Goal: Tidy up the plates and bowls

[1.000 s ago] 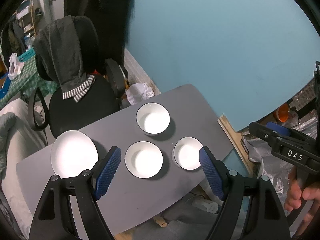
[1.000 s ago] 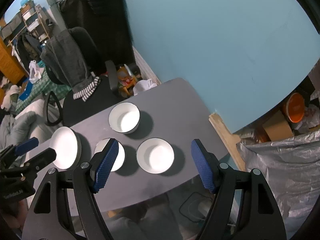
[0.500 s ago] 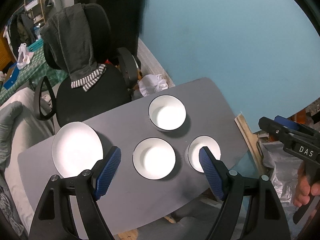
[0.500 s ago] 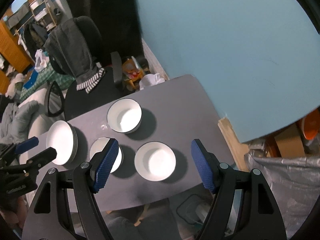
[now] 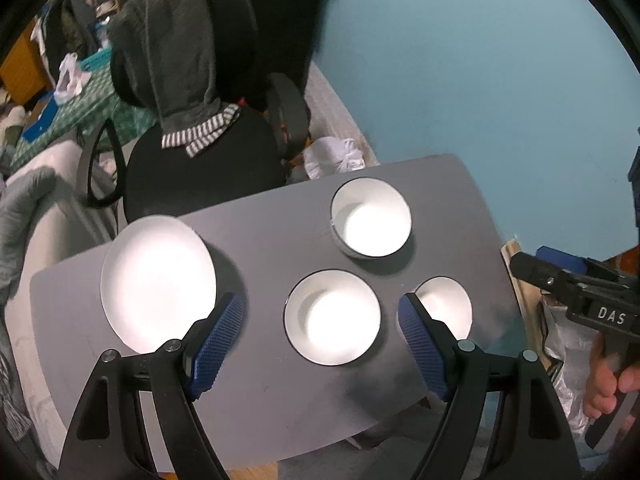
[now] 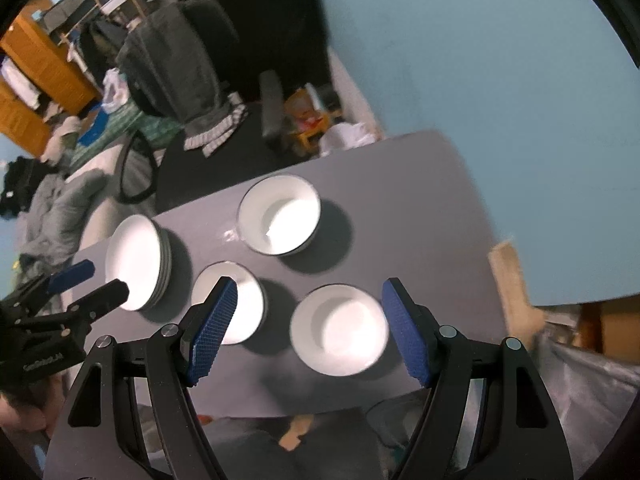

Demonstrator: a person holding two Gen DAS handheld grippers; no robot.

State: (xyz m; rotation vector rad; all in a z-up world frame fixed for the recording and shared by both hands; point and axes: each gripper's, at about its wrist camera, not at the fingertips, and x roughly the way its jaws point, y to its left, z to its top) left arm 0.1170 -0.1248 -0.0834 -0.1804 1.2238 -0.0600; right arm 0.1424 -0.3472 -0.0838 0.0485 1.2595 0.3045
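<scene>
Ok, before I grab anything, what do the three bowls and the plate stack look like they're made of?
The bowls: glossy white with a thin dark rim line, so probably glazed ceramic or enamelled metal; the look can't settle which. The plate stack: same bright white gloss, thin layered edges showing grey, likely glazed ceramic too. All look hard and smooth, possibly slippery.
</scene>
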